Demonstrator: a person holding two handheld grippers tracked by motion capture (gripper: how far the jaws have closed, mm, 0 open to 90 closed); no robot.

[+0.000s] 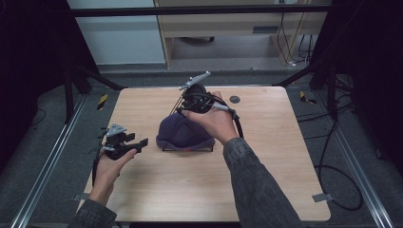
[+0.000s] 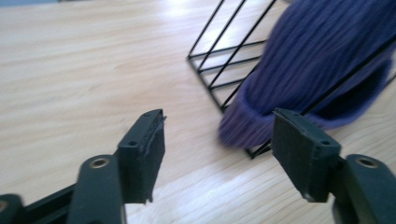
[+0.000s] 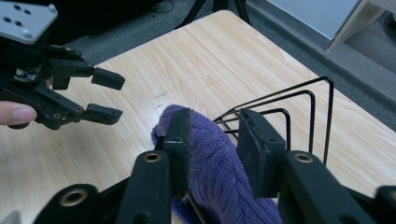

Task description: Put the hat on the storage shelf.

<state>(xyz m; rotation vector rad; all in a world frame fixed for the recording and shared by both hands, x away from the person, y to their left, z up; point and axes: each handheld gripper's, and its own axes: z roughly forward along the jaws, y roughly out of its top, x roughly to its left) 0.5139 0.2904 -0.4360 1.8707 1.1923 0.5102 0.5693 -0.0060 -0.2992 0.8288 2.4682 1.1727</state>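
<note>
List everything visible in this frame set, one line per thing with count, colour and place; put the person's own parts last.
Knit beanie: one, purple, draped over the wire rack at table centre.
Wire rack: one, black, under the beanie, upright loops showing behind it.
Table: one, light wood, middle of the high view.
Round disc: one, dark, far right part of the tabletop.
Left gripper: one, black, left of the beanie, jaws open and empty.
Right gripper: one, black, jaws either side of the beanie's top; grip unclear.
Sleeves: two, grey, bottom of the high view.
</note>
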